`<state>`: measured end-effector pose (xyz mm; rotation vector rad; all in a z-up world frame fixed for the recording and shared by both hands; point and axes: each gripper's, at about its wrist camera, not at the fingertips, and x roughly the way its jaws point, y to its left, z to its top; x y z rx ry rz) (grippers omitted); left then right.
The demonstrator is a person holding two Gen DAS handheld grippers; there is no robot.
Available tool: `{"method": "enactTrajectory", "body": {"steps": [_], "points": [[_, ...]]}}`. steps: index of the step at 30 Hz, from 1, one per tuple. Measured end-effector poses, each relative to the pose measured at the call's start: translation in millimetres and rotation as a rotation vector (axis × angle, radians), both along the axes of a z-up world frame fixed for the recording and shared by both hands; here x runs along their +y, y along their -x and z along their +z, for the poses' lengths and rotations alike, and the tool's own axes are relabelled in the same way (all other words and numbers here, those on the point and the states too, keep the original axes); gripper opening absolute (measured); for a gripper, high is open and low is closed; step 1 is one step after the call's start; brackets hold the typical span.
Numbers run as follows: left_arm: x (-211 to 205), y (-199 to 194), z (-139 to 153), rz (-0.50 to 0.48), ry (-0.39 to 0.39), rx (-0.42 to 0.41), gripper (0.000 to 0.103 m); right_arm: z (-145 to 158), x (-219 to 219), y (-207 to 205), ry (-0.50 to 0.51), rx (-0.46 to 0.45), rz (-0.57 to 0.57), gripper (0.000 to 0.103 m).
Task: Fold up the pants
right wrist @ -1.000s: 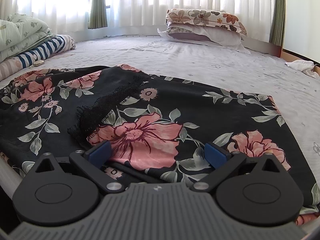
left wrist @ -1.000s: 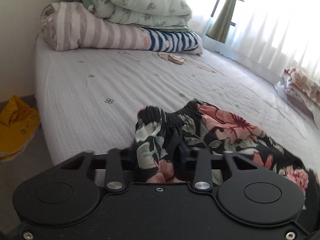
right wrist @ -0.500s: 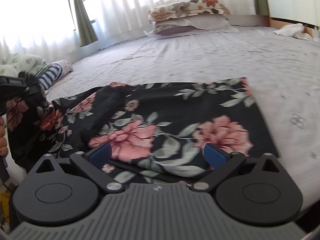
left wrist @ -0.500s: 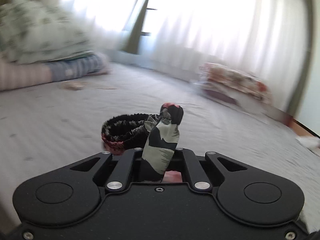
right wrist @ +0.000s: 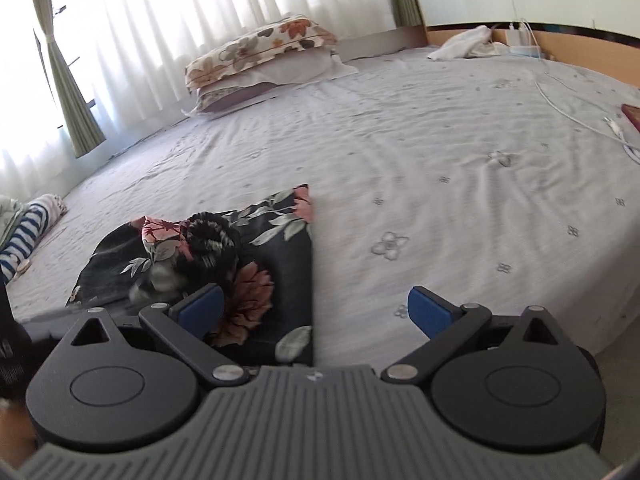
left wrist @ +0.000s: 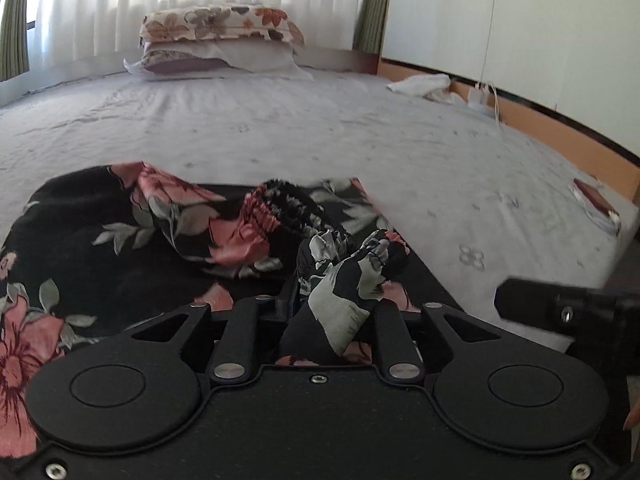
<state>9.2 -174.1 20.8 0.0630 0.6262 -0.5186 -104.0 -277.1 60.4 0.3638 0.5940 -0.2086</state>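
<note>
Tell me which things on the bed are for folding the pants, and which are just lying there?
For the job:
flowery pants
left gripper, with a bunch of pants between its fingers
right gripper, open

Just lying there:
pillows
white cloth
white cable
striped bedding

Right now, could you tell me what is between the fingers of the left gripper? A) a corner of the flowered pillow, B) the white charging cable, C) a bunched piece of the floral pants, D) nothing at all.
C: in the left wrist view a bunched fold of the floral pants rises from between the fingers of the left gripper, while the flowered pillow lies far off by the curtains.
</note>
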Motion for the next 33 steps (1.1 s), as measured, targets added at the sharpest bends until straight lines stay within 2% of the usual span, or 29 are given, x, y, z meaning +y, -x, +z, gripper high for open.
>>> {"method": "enactTrajectory", "body": {"steps": [1,2,3,6,13,17,19,23,25,27,28,30,33], "points": [[-2,5,-3,-0.008,-0.003,0.004,0.030,-1,-2,1,-0.009,-0.002,-0.002,0.103],[0,9,-4,-0.016,0.004,0.004,0.043,-2,-4,1,-0.018,-0.005,-0.003,0.103],[6,14,-3,-0.020,0.018,0.003,0.050,-3,-5,0,-0.025,-0.010,-0.002,0.103],[31,19,6,-0.017,0.049,0.006,0.054,-4,-2,-7,-0.039,-0.019,0.013,0.103],[108,39,32,0.087,0.096,-0.032,0.063,-5,27,-38,-0.091,-0.053,0.121,0.103],[143,48,39,0.138,0.111,-0.065,0.071,-13,46,-58,-0.124,-0.040,0.160,0.103],[156,51,39,0.180,0.106,-0.079,0.072,-20,55,-67,-0.098,-0.022,0.146,0.103],[177,42,31,0.284,0.086,-0.056,0.071,-29,78,-76,0.022,-0.022,0.103,0.102],[184,38,27,0.318,0.085,-0.051,0.070,-30,85,-78,0.049,-0.022,0.097,0.085],[189,36,25,0.342,0.086,-0.047,0.069,-31,86,-78,0.048,-0.003,0.082,0.044],[192,35,24,0.351,0.086,-0.046,0.069,-31,85,-78,0.055,0.005,0.064,0.035],[194,36,22,0.361,0.084,-0.046,0.069,-29,82,-73,0.066,0.001,0.042,0.027],[195,36,19,0.357,0.080,-0.045,0.069,-23,77,-61,0.085,-0.025,0.009,0.024]]}}
